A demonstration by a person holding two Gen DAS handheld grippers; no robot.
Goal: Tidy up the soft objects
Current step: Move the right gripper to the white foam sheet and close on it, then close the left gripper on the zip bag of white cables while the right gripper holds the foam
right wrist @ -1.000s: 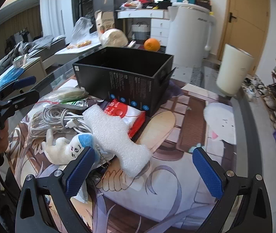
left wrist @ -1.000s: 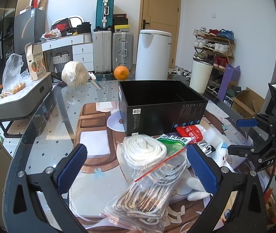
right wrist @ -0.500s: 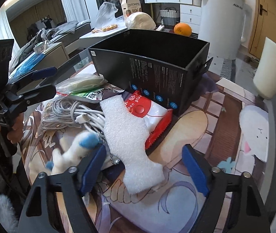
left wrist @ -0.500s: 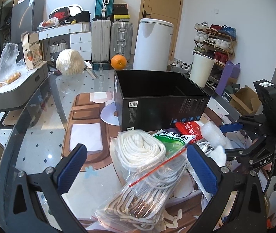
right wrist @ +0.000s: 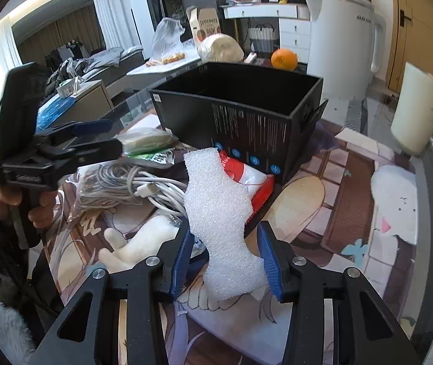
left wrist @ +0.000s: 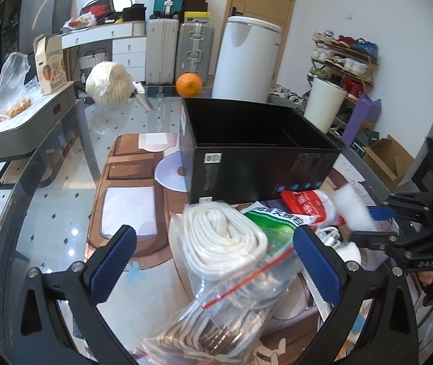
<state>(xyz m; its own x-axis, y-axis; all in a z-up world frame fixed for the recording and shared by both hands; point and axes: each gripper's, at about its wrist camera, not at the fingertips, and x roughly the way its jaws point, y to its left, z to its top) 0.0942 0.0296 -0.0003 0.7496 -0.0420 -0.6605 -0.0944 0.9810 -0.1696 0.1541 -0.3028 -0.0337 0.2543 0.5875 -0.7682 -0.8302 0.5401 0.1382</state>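
Foam piece (right wrist: 218, 228): white, bead-textured, cut with wavy edges; its lower end sits between your right fingers, its upper end leans over the red packet, just in front of the black box.
Right gripper (right wrist: 224, 255): your fingers have just been closing, and their blue ribbed pads now sit against both sides of the foam piece.
Left gripper (left wrist: 213, 263): your fingers stand wide open over the bagged cord, gripping nothing.
Black box (left wrist: 259, 164): rigid card, matte, open at the top, white print and blue round marks on its side; a divider shows inside, and what you can see of the inside holds nothing.
Clear bag (left wrist: 231, 313): thin crinkly plastic with a red zip line, holding a bundle of pale cables; a flat coil of thick white cord (left wrist: 225, 237) lies on top of it.
Green packet (left wrist: 277, 225): glossy film, between the cord and the red packet.
Red packet (right wrist: 247, 179): shiny red and white wrap, against the foot of the box.
Plush toy (right wrist: 137, 243): soft, cream, lying beside your right fingers.
Worktop (left wrist: 64, 206): glass, with a printed mat under the pile.
Orange (left wrist: 189, 84): round, on the far edge.
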